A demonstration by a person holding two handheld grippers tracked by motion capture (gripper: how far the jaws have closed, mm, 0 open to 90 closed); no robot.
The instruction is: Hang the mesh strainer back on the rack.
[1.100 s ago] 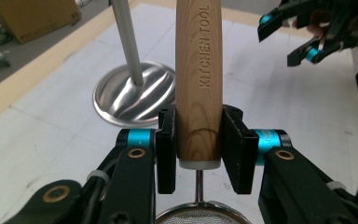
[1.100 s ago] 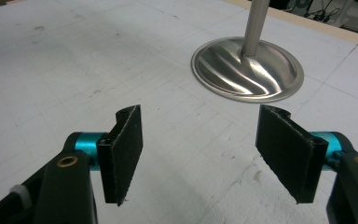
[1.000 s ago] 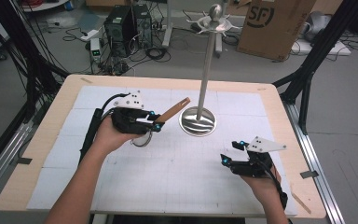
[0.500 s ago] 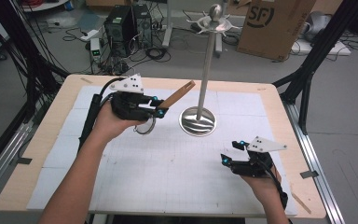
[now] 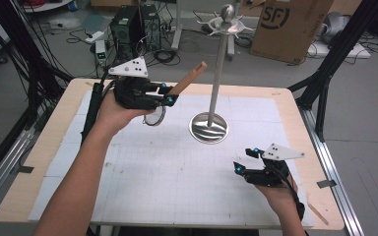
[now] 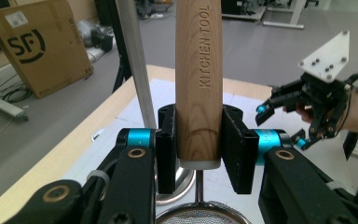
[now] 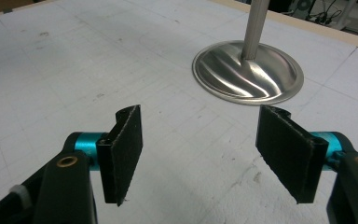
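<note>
One wooden handle between left claw pads.

Your table, pale wood with a white gridded mat across its top, sits mid-frame on a grey floor. At upper right you have a cardboard box; at upper left, a black computer tower amid tangled cables. Black frame struts flank both sides.
</note>
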